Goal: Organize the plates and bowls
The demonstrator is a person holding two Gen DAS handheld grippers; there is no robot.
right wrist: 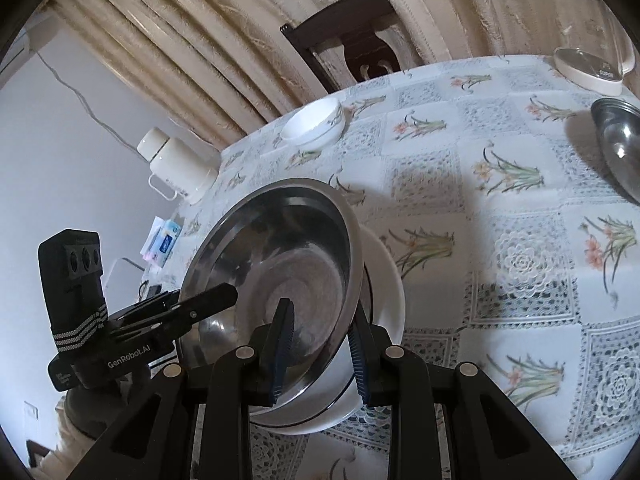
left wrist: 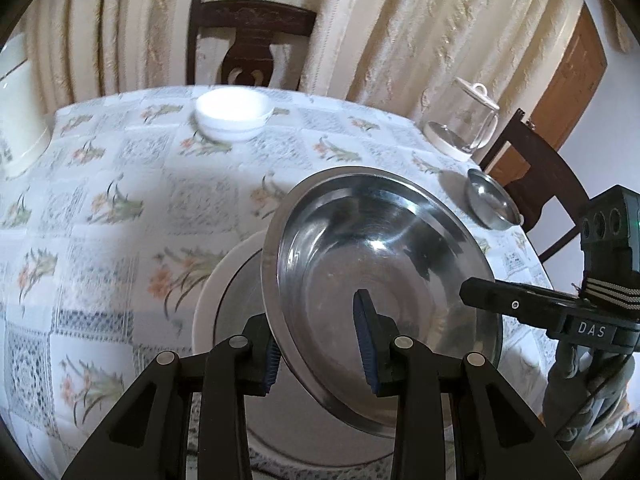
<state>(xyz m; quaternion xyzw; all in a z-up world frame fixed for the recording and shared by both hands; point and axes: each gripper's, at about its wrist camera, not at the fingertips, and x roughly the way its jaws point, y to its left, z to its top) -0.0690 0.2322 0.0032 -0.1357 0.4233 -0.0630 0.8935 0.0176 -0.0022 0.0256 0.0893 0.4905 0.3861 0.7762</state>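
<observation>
A wide steel dish (left wrist: 380, 240) hangs tilted just over a white plate (left wrist: 224, 292) at the near side of the table. My left gripper (left wrist: 318, 354) is shut on its left rim, one pad outside and one inside the dish. My right gripper (right wrist: 320, 354) is shut on the opposite rim of the same steel dish (right wrist: 280, 240), with the white plate (right wrist: 386, 292) showing below and to the right. Each gripper shows in the other's view: the right gripper's fingers (left wrist: 476, 292) and the left gripper's fingers (right wrist: 224, 298). A white bowl (left wrist: 234, 114) stands at the far side.
A small steel bowl (left wrist: 490, 200) and a glass jug (left wrist: 464, 120) stand near the table's right edge. A cream thermos (right wrist: 180, 164) stands at the far left. Dark chairs (left wrist: 248, 40) (left wrist: 536, 184) flank the table, curtains behind. A floral tablecloth (left wrist: 120, 200) covers the table.
</observation>
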